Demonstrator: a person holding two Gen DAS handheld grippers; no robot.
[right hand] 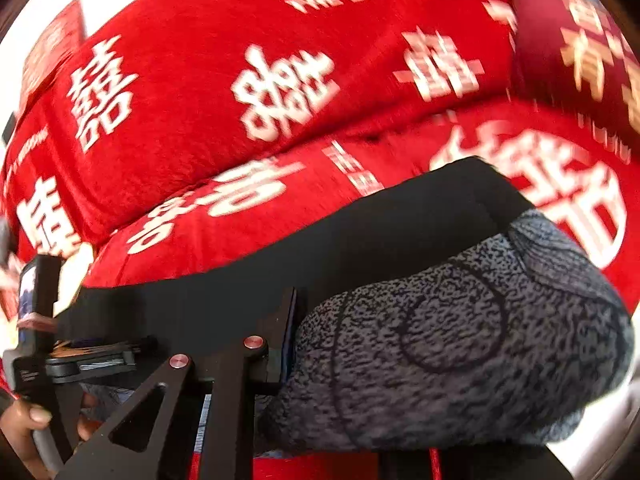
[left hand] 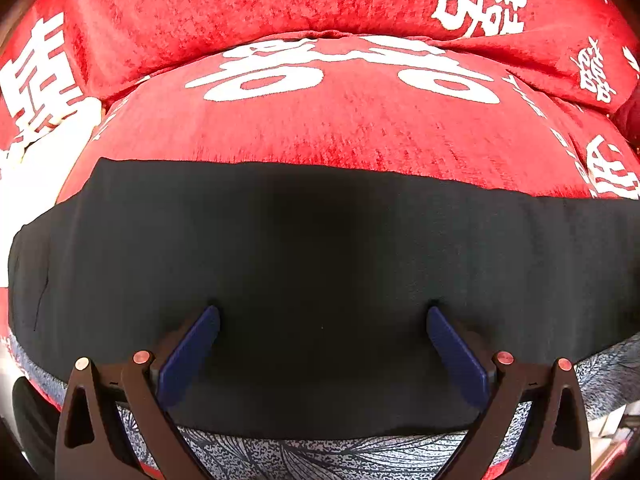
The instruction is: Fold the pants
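The pants (left hand: 320, 248) have a plain black side and a grey leaf-patterned side (left hand: 320, 458), and lie flat across a red cushion. My left gripper (left hand: 323, 318) is open; its blue pads (left hand: 192, 348) rest on the black cloth with nothing between them. In the right wrist view the pants (right hand: 460, 320) are lifted and folded over, grey patterned side up, with black cloth (right hand: 360, 240) behind. Only one finger (right hand: 280, 332) of my right gripper shows, pressed against the grey cloth; the other is hidden under the fabric.
A red plush sofa cover with white characters (left hand: 340, 120) lies under the pants, with a backrest cushion (left hand: 240, 0) behind. The left gripper's handle and a hand (right hand: 36, 380) show at lower left in the right wrist view.
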